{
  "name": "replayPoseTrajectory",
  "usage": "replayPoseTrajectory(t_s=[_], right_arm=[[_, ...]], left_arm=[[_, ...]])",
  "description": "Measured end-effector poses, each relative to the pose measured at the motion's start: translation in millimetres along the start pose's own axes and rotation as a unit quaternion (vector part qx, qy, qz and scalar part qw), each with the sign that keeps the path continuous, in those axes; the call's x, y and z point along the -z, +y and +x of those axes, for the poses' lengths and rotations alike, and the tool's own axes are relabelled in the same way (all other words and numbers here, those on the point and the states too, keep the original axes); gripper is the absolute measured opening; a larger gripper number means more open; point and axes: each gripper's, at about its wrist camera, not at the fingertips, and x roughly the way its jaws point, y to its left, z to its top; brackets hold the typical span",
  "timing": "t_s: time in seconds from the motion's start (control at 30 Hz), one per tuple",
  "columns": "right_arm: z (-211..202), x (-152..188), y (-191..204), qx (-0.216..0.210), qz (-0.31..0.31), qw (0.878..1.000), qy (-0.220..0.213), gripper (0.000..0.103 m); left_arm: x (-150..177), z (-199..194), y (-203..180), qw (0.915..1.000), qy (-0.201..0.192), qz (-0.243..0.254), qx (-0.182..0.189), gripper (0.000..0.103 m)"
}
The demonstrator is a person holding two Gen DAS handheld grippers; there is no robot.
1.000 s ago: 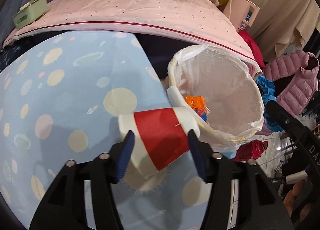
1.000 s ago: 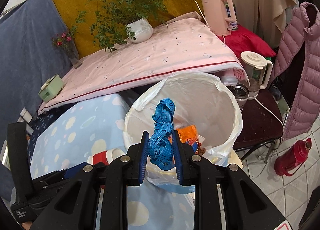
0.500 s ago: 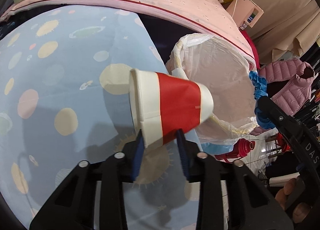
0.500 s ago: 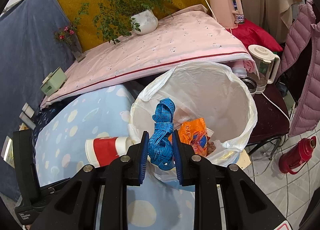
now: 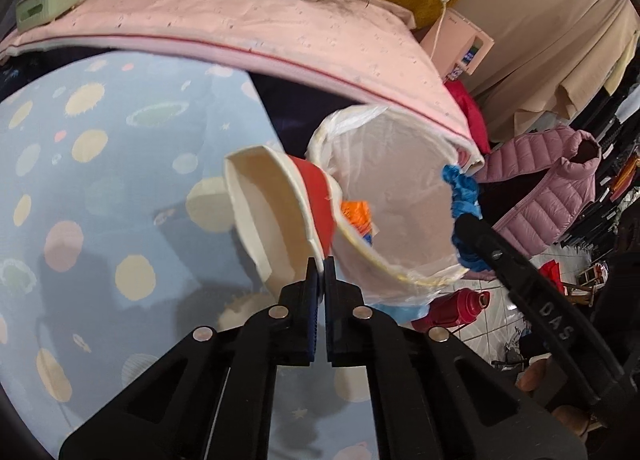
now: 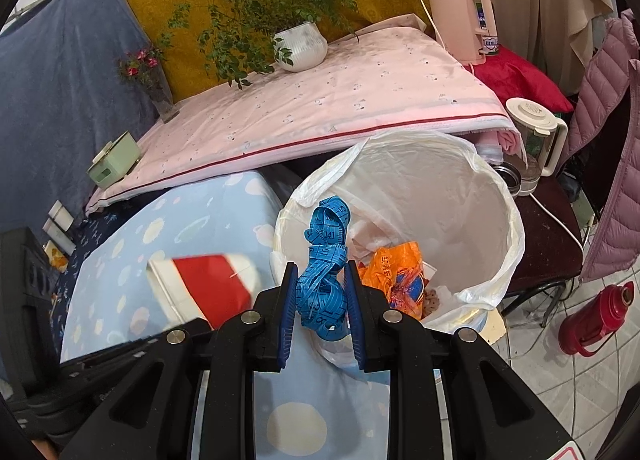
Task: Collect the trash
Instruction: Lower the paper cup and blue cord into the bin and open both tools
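Note:
My left gripper (image 5: 321, 266) is shut on the rim of a red and white paper cup (image 5: 276, 212), lifted above the blue spotted cloth and tilted toward the white-lined trash bin (image 5: 400, 196). The cup also shows in the right wrist view (image 6: 204, 284), left of the bin (image 6: 420, 188). My right gripper (image 6: 321, 272) is shut on a bunched blue tape measure (image 6: 324, 256), held just before the bin's near rim. An orange wrapper (image 6: 396, 268) lies inside the bin.
A pink-covered table (image 6: 340, 92) with a potted plant (image 6: 300, 44) and a green box (image 6: 114, 160) stands behind. A red thermos (image 6: 596, 316) is on the tiled floor at right, a blender jug (image 6: 536, 136) on a dark stool, a pink jacket (image 5: 552, 180) beyond.
My left gripper closed on the cup, lifted it off the cloth and tipped it toward the bin. My right gripper kept hold of the tape measure and moved closer to the bin.

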Motion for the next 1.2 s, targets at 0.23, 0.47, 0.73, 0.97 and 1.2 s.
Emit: replayPoseTrajectory(t_s=[0.23,0.47,0.73,0.97,1.2], right_arm=[[-12,-10,-5,0.001,0.002,1.0,-0.017,0.022],[-19,-22,-17,0.007,0.008,0.999,-0.032,0.022],[-13,-34,-39,0.024,0.021,0.999,-0.037,0.022],[2,-41,-50,0.035,0.028,0.999,-0.03,0.022],[10,-45,-45,0.036,0.025,0.999,-0.03,0.031]], left_arm=[[-23,-11,-26,0.9994,-0.021,0.022,0.014,0.002],[-41,4,-58,0.998,-0.021,0.056,0.022,0.002],[-51,34,-79,0.9962,-0.005,0.081,0.031,0.003],[-59,50,-77,0.9969,0.003,0.076,0.017,0.012],[-62,45,-60,0.9972,-0.019,0.063,-0.034,0.043]])
